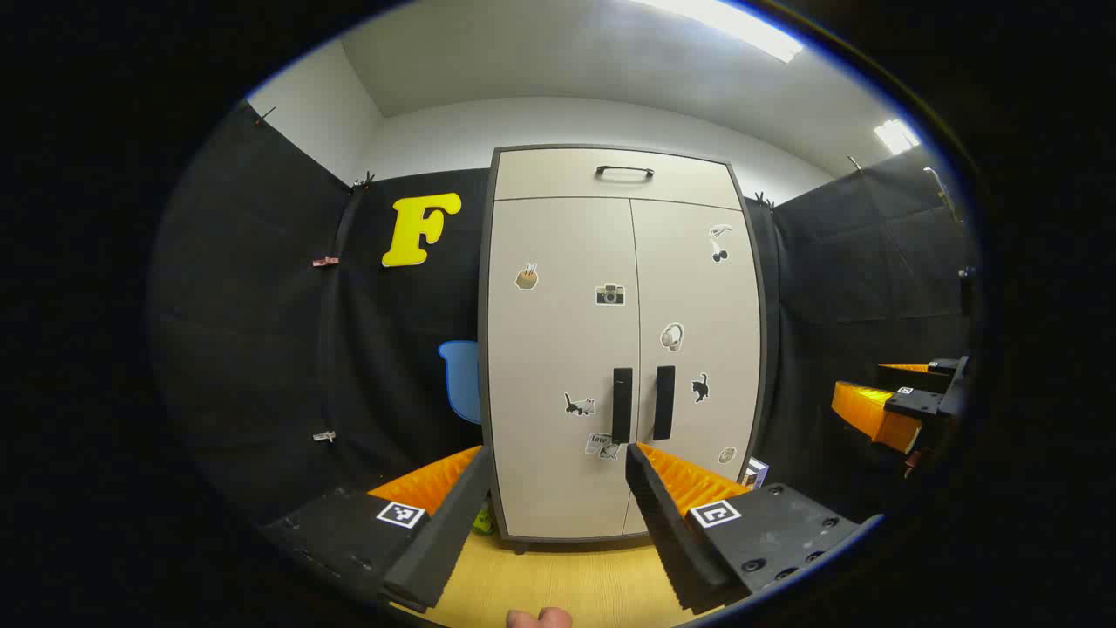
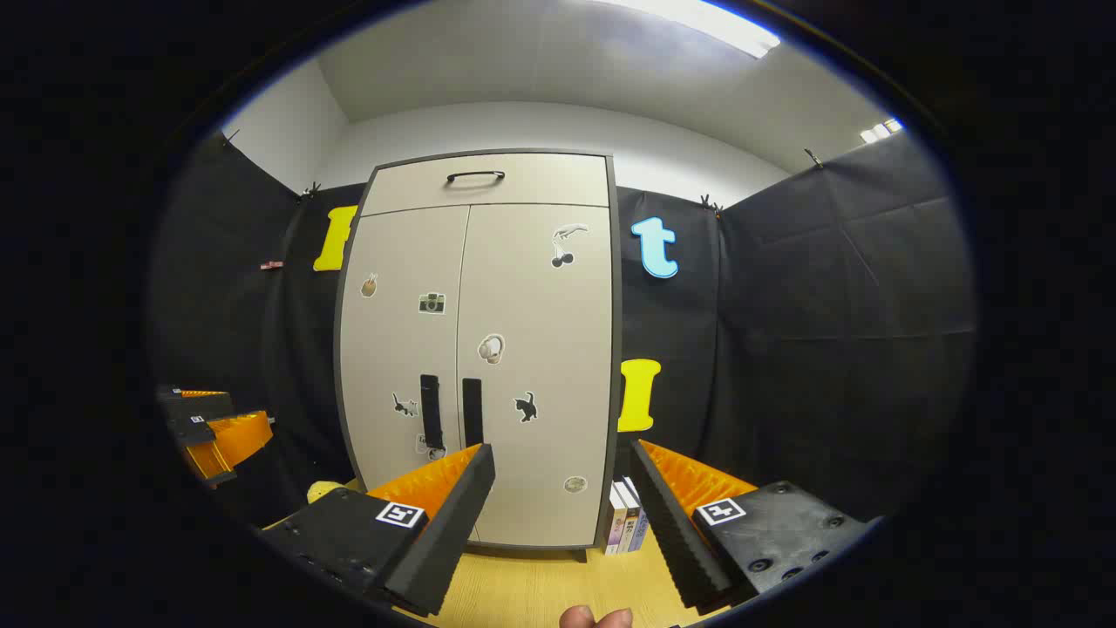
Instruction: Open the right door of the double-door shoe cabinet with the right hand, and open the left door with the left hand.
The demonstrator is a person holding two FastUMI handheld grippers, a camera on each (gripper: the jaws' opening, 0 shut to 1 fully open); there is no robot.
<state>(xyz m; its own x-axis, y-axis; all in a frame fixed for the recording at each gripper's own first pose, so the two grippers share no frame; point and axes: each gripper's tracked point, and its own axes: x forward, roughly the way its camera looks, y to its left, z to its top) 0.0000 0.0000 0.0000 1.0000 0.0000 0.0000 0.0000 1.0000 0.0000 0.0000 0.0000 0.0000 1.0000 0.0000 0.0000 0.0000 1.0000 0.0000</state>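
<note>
The pale shoe cabinet (image 1: 558, 262) stands straight ahead with both doors shut. Its two dark vertical handles meet at the middle seam: the left handle (image 1: 622, 405) and the right handle (image 1: 664, 402). My left gripper (image 1: 558, 453) hangs open in front of the left door (image 1: 549, 349), short of it and holding nothing. In the right gripper view the right gripper (image 2: 561, 449) is open before the right door (image 2: 536, 349), apart from the right handle (image 2: 472, 410). Each gripper also shows off to the side of the other's view: the right gripper (image 1: 907, 406), the left gripper (image 2: 218, 432).
A drawer with a dark handle (image 1: 624, 172) tops the cabinet. A blue object (image 1: 462, 379) sits behind its left side, and a small yellow-green thing (image 1: 482, 521) lies at its left foot. Several books (image 2: 626, 519) stand by its right foot. Black cloth walls close in around a wooden floor (image 1: 567, 584).
</note>
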